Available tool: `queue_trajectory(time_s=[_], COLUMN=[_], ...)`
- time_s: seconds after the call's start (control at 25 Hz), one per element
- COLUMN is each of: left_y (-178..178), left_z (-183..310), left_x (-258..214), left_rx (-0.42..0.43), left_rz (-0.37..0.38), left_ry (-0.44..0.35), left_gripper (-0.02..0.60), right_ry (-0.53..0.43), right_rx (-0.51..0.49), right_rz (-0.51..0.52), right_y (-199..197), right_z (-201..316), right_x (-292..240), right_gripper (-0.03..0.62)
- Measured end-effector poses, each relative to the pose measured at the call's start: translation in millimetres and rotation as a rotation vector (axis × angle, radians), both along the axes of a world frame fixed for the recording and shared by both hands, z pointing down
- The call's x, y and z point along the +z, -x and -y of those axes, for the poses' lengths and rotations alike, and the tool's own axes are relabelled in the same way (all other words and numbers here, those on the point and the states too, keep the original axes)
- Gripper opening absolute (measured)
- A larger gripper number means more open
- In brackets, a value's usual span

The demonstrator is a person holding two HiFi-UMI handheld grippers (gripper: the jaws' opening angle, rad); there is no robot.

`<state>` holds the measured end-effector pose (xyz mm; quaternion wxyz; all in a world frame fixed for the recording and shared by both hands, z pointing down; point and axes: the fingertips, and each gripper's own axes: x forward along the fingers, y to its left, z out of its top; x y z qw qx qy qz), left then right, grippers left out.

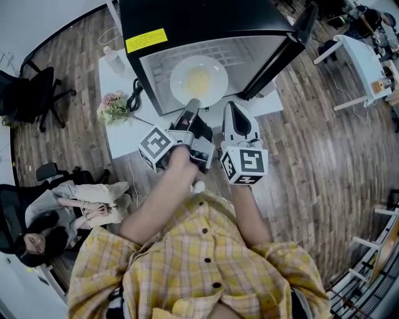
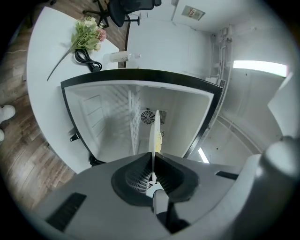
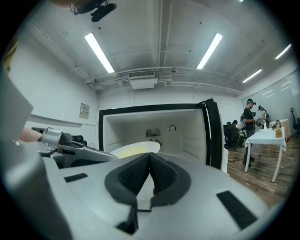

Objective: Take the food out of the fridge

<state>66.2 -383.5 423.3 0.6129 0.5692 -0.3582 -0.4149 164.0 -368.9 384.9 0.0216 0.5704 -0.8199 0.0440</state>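
We find the fridge standing on a white table with its door swung open to the right; inside the lit compartment lies a white plate carrying a flat yellow food. The left gripper reaches into the opening and has its jaws closed on the near rim of the plate; in the left gripper view we see that rim edge-on, pinched between the dark ribbed pads, with the plate rising toward the fan grille on the back wall. The right gripper sits just beside the left one, in front of the fridge opening and apart from the plate; in the right gripper view its jaws meet at the tips with nothing between them, and the plate and the left gripper appear to its left. On the table to the left of the fridge we note a bunch of flowers, a coiled black cable and a clear bottle; a person sits at the lower left on the wooden floor.
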Motion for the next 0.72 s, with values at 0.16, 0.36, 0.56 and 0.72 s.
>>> queue_trajectory(time_s=[0.16, 0.36, 0.56, 0.72], left_y=[2, 6, 10, 11], left_z=[-13, -21, -28, -30], left_x=[-4, -4, 2, -1], left_rx=[0.0, -0.006, -0.012, -0.009], left_rz=[0.001, 0.01, 0.013, 0.015], left_ry=[-0.007, -0.009, 0.006, 0.0], left_gripper=[0.02, 0.02, 0.02, 0.02], right_ry=[-0.004, -0.017, -0.013, -0.016], right_rx=[-0.02, -0.043, -0.058, -0.068], right_rz=[-0.012, -0.014, -0.019, -0.016], right_y=[4, 13, 18, 21], right_z=[-7, -14, -18, -20], right_x=[0, 1, 3, 3], right_gripper=[0.008, 0.008, 0.008, 0.008])
